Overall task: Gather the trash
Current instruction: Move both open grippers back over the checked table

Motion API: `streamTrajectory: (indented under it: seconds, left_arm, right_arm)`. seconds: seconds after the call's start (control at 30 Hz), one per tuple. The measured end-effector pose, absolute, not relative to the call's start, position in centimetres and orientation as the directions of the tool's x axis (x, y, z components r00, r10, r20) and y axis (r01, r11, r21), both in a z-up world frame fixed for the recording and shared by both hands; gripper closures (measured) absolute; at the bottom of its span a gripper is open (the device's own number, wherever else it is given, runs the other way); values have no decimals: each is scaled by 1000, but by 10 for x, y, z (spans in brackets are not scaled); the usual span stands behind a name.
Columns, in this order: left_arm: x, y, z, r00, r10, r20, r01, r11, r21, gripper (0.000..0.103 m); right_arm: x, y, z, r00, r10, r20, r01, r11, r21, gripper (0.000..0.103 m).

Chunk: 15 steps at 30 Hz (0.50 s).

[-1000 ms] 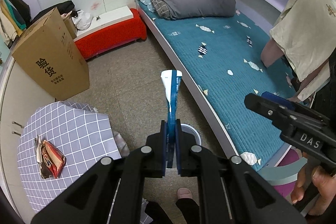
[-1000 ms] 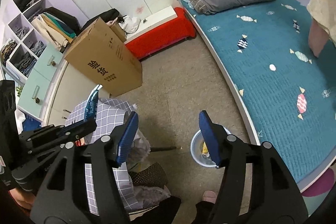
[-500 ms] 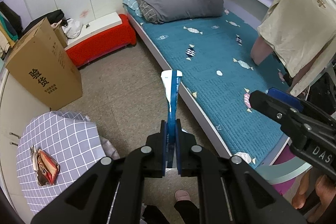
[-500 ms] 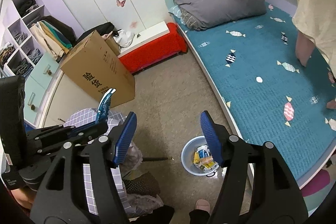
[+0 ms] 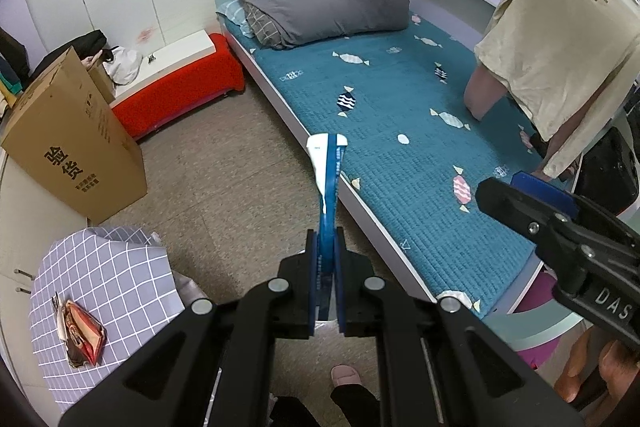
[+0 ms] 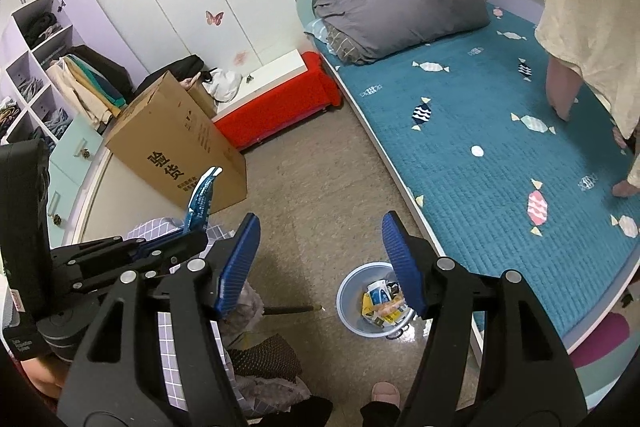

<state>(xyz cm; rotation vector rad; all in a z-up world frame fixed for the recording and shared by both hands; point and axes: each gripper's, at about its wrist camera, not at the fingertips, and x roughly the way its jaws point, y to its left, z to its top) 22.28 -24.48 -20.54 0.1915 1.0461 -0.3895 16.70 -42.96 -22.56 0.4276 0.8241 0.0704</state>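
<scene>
My left gripper (image 5: 327, 259) is shut on a flat blue and white wrapper (image 5: 327, 171), held upright high above the floor; the wrapper also shows in the right wrist view (image 6: 202, 197). My right gripper (image 6: 320, 259) is open and empty, above the floor. A pale blue bin (image 6: 352, 307) with several wrappers inside stands on the floor by the bed, below the right gripper. A red wrapper (image 5: 82, 333) lies on the checked tablecloth (image 5: 108, 279) at lower left. The right gripper also shows at the right of the left wrist view (image 5: 520, 195).
A teal bed (image 5: 400, 131) with a grey duvet runs along the right. A cardboard box (image 5: 72, 147) and a red bench (image 5: 180, 95) stand at the far left. A beige shirt (image 5: 560, 47) hangs at right. My foot (image 6: 386, 393) is on the floor.
Both grippers have risen and tilted up with the wrapper still held. The bin has come fully into the right wrist view and left the left wrist view.
</scene>
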Motion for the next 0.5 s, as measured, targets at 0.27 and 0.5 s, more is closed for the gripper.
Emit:
streamTrajectory:
  seconds: [0.27, 0.5]
  left_arm:
    - [229, -242, -201, 481, -212, -850, 363, 931, -27, 41]
    - [227, -231, -195, 506, -211, -836, 340, 940, -32, 38]
  right_arm:
    - [167, -436, -224, 696, 212, -686, 114, 911, 397, 40]
    - [168, -430, -222, 695, 226, -683, 96, 912, 400, 40]
